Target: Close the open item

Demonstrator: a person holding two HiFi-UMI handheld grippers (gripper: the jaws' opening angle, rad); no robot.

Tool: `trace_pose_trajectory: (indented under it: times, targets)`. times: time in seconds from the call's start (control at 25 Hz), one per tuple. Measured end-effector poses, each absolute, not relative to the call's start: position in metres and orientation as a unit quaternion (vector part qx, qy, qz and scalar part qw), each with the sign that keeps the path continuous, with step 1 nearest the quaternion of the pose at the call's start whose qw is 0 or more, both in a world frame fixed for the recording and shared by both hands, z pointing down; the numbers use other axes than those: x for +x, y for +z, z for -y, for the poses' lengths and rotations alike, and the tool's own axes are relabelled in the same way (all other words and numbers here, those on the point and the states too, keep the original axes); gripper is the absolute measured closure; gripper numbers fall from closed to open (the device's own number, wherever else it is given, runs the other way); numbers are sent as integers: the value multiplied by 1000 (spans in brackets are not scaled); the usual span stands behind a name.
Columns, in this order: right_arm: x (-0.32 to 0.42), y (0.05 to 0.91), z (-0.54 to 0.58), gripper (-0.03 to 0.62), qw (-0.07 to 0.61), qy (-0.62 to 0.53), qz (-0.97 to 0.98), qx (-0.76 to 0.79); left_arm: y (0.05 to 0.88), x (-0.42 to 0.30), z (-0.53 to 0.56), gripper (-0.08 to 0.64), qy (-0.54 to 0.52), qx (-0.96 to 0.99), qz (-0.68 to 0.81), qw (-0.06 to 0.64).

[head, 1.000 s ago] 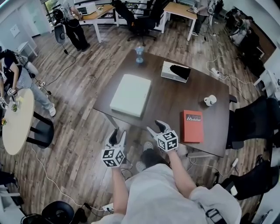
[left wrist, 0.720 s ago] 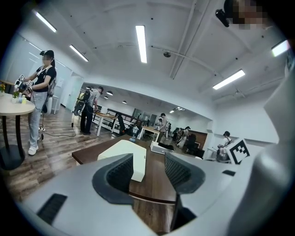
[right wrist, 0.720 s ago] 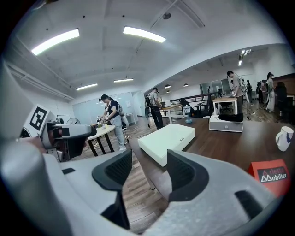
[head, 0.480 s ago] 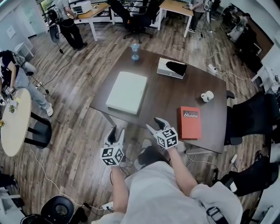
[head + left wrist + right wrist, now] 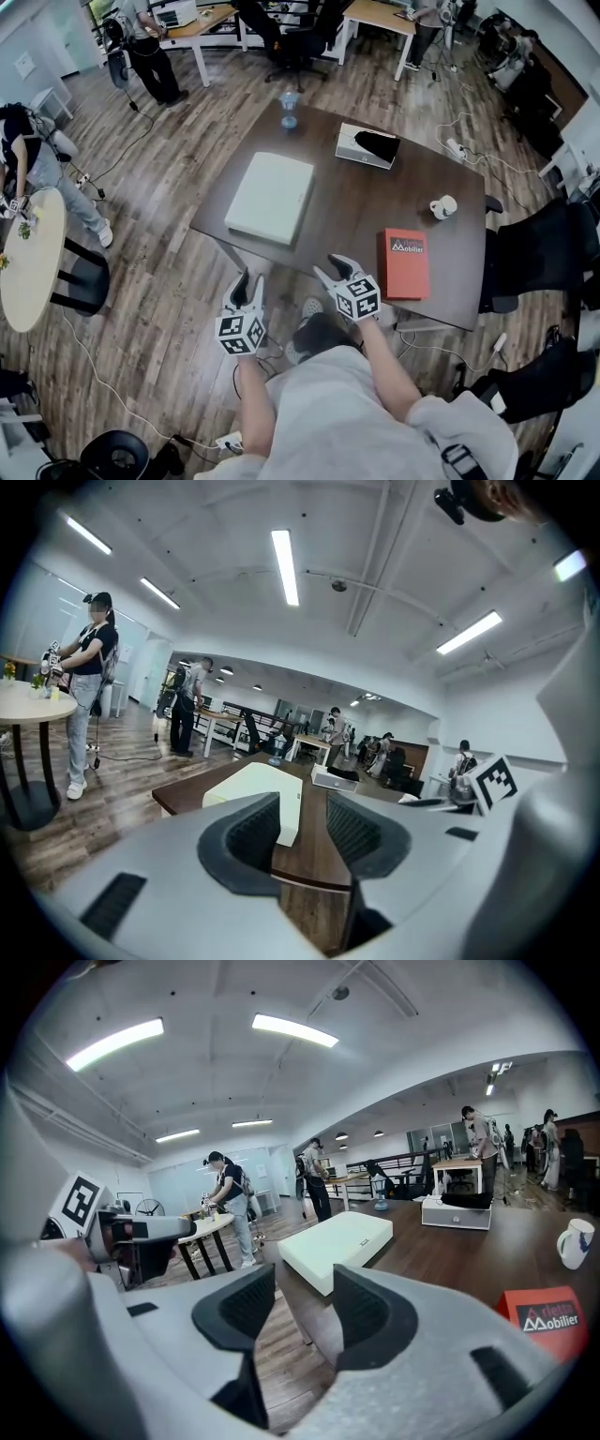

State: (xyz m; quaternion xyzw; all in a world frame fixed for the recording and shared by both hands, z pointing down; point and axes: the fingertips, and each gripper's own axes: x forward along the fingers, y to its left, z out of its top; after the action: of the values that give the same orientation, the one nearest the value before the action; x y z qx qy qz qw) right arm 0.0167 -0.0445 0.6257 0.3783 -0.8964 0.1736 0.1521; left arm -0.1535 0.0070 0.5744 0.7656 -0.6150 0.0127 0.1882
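Note:
On the dark brown table (image 5: 352, 211) lies a large flat white box (image 5: 271, 197), lid down. At the far side is a small white box (image 5: 367, 145) with something black showing in its top. Both grippers hover over the floor just short of the table's near edge. My left gripper (image 5: 247, 281) is open, its jaws closing on nothing; through the left gripper (image 5: 303, 832) I see the white box (image 5: 258, 794). My right gripper (image 5: 335, 269) is likewise open and closing with nothing between its jaws. The right gripper (image 5: 305, 1312) faces the white box (image 5: 342, 1241).
A red book (image 5: 405, 263) lies near the table's front right, a white mug (image 5: 442, 206) behind it, a clear bottle (image 5: 290, 108) at the far edge. A round pale table (image 5: 28, 262) stands left, a black chair (image 5: 544, 253) right. People stand at the back.
The table has drifted slightly up and left in the head view. Both grippers stay in front of the near edge, their jaws a little narrower.

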Motion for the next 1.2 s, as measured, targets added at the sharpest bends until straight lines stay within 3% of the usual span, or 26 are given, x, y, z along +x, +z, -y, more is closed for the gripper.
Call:
trace_pose_trajectory:
  times: [0.4,0.64,1.2]
  targets:
    - [36,630,47,485,145,186,883,405,579,-150,-3,543,21,759,622,195]
    - [41,632,51,592,137,194,876,420,576,-155,-5,555,14,758,620,203]
    - [46,637,53,595,144,203,868,430,596,-154,-7,554,58,754,619,213]
